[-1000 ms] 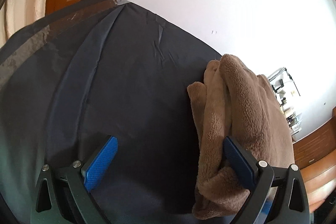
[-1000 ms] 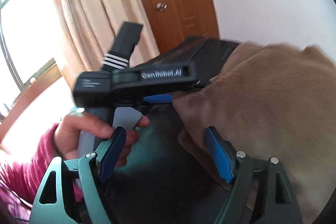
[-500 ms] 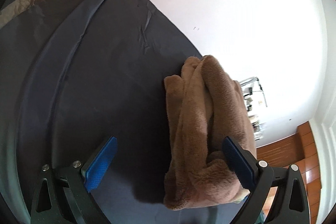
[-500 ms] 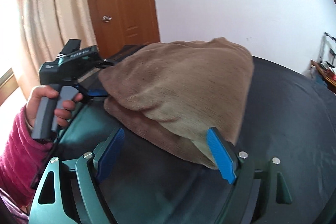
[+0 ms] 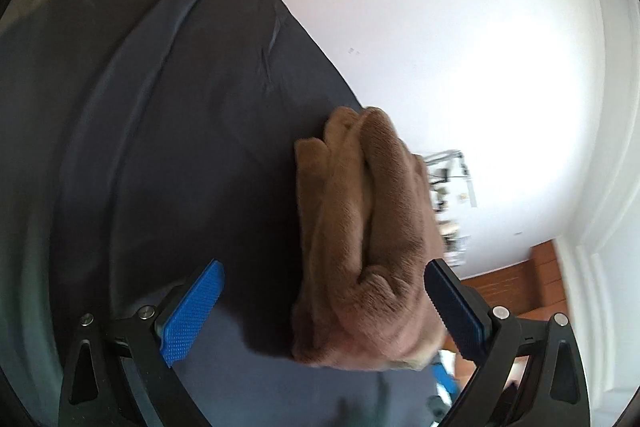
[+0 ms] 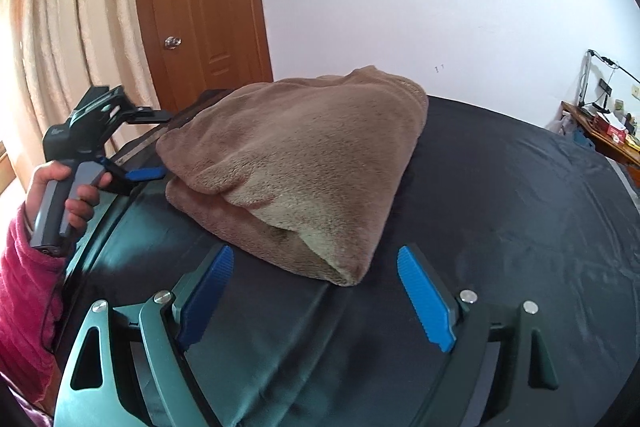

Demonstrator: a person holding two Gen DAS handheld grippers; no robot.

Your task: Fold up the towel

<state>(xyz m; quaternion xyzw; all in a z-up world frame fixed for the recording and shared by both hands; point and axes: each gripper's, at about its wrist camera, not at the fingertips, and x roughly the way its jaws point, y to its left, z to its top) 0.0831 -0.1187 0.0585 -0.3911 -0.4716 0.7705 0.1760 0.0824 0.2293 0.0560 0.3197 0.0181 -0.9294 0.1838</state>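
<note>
A brown fleece towel (image 6: 304,163) lies folded in a thick bundle on the black cloth-covered table (image 6: 500,207). My right gripper (image 6: 316,297) is open just in front of the towel's near corner and does not touch it. The left gripper (image 6: 156,143), held by a hand (image 6: 72,195), stands open at the towel's left end. In the left wrist view the towel (image 5: 360,247) lies between the open fingers of the left gripper (image 5: 324,311), close against the right pad (image 5: 452,307), on the dark table (image 5: 180,147). Neither gripper clamps the towel.
A wooden door (image 6: 208,7) and cream curtains (image 6: 60,47) stand behind the table at left. A cluttered desk (image 6: 600,131) sits at far right by the white wall. A pink sleeve (image 6: 24,287) is at the left edge. Bare black cloth stretches right of the towel.
My right gripper has drawn back from the towel, which now rests whole on the table. The left gripper has shifted, so the towel sits further in between its fingers.
</note>
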